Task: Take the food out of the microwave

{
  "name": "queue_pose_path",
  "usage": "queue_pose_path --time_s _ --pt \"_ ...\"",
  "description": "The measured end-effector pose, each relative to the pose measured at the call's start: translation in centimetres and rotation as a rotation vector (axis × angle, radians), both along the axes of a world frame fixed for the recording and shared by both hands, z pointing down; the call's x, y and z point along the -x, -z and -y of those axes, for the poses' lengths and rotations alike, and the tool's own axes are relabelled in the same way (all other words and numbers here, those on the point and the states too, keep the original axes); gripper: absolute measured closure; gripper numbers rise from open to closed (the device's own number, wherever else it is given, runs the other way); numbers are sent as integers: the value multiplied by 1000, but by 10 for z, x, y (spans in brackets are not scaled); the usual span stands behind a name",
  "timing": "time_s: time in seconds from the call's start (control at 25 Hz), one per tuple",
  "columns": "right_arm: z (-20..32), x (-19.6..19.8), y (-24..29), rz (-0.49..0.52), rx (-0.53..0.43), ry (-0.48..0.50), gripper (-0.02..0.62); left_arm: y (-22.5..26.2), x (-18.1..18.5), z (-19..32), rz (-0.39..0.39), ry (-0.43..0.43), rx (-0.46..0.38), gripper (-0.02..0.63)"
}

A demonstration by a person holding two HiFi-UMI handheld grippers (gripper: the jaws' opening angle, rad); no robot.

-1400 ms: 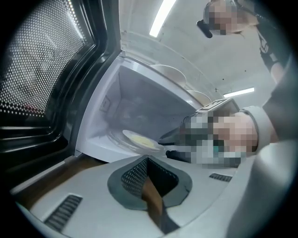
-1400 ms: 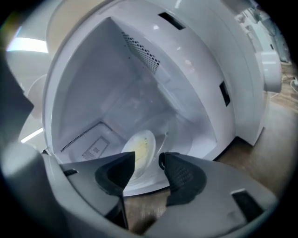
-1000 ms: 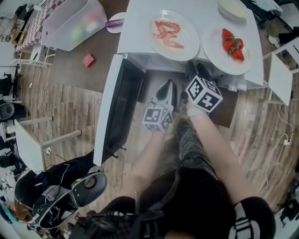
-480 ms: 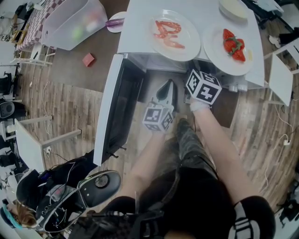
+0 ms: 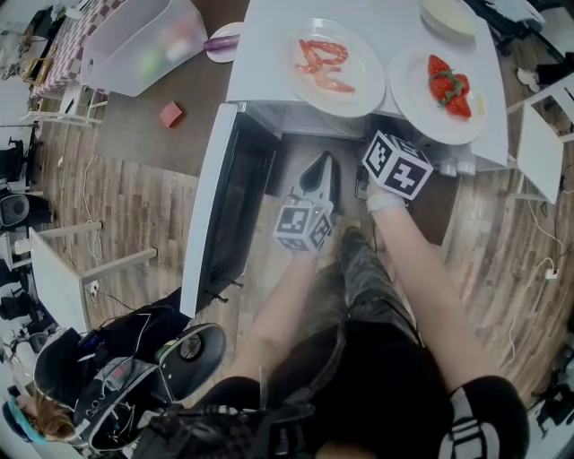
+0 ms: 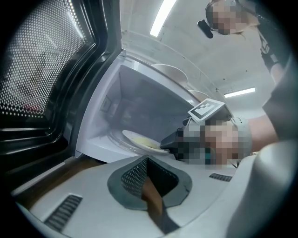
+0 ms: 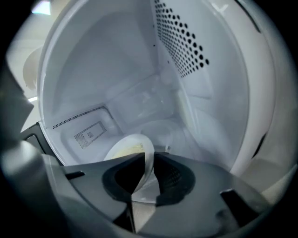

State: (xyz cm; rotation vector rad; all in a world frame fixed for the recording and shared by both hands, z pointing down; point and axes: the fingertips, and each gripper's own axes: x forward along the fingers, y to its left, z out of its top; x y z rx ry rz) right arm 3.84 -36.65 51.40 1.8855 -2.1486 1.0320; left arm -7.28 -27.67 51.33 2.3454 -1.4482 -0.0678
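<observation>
The white microwave [image 5: 269, 112] stands with its door [image 5: 215, 215] swung open to the left. Inside, a white plate [image 7: 125, 149] with pale yellow food lies on the turntable; it also shows in the left gripper view as the plate [image 6: 138, 139]. My right gripper [image 7: 150, 158] reaches into the cavity, and its jaws are closing with the plate's near rim pinched between them. Only its marker cube [image 5: 395, 166] shows from the head. My left gripper [image 5: 320, 166] hangs shut and empty just outside the opening, pointing in, seen in its own view as the left gripper [image 6: 148, 159].
On the microwave's top sit a plate of shrimp [image 5: 336, 64], a plate of strawberries [image 5: 446, 85] and a bowl [image 5: 447, 13]. A clear plastic bin [image 5: 143, 45] and a red block [image 5: 169, 115] lie on the brown table at left. Bags and chair legs crowd the floor at lower left.
The right gripper's cube has shifted slightly toward the microwave and rolled a little. The left gripper has stayed put. A bag on the floor at lower left has moved.
</observation>
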Motion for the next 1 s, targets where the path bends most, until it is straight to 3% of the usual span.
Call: queue_pose_path --time_s 0.28,0.36,0.44,0.52,0.68,1.0 --pt "-14 -1 4 104 -1 -31 537 2 -3 3 -64 -9 24 598" --pt "-19 -2 6 125 -5 -37 540 3 -6 2 -92 -19 37 534" --pt "-22 -3 5 154 -2 -45 543 2 -8 2 -123 -23 58 534" --pt "-25 -4 2 181 2 -53 543 -1 -12 2 -195 -34 100 532" --pt "-30 -7 4 185 -6 -58 543 -2 -22 5 -424 -58 211 532" --pt "-41 -9 6 193 -10 -52 543 -1 -23 10 -632 -43 286 526"
